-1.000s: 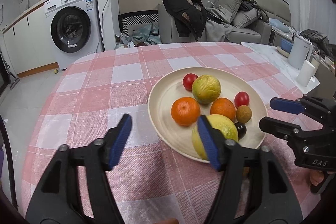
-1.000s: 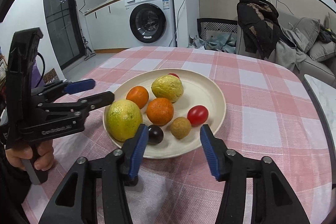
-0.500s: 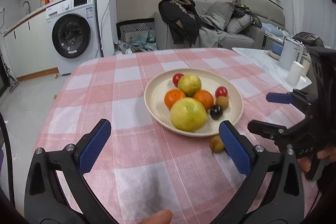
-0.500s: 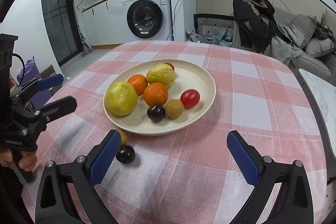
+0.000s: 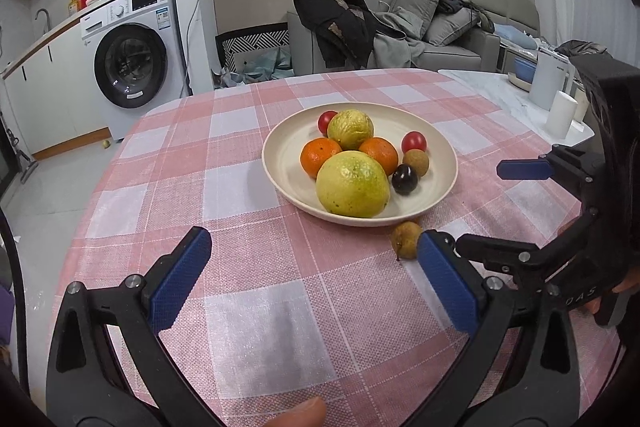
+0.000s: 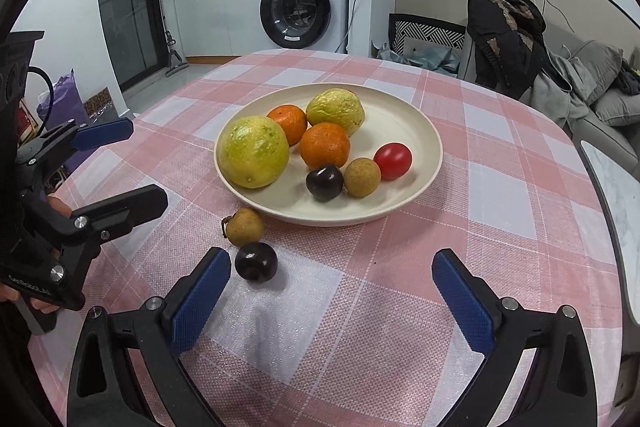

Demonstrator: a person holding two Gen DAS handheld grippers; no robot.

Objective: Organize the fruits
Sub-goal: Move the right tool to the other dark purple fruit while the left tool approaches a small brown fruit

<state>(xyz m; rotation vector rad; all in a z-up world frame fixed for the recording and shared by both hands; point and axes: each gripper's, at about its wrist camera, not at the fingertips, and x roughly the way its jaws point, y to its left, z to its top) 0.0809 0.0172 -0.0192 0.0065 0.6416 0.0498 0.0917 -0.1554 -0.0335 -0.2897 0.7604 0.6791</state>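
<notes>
Left gripper [image 5: 314, 277]: jaws spread wide, holding nothing, low over the checked tablecloth [image 5: 248, 299].
Right gripper [image 6: 332, 293]: jaws spread wide, holding nothing, near side of the plate [image 6: 420, 187].
Loose longan [image 6: 243, 227]: on the cloth, just outside the plate rim, ahead of the right gripper's left finger; in the left wrist view [image 5: 406, 239] just beside the left gripper's right finger.
Loose dark plum [image 6: 256, 261]: on the cloth, touching or just beside the loose longan, close to the right gripper's left finger.
Plate contents: large yellow-green citrus [image 6: 254, 151], two oranges, a guava-like fruit, red tomatoes, one longan, one dark plum.
</notes>
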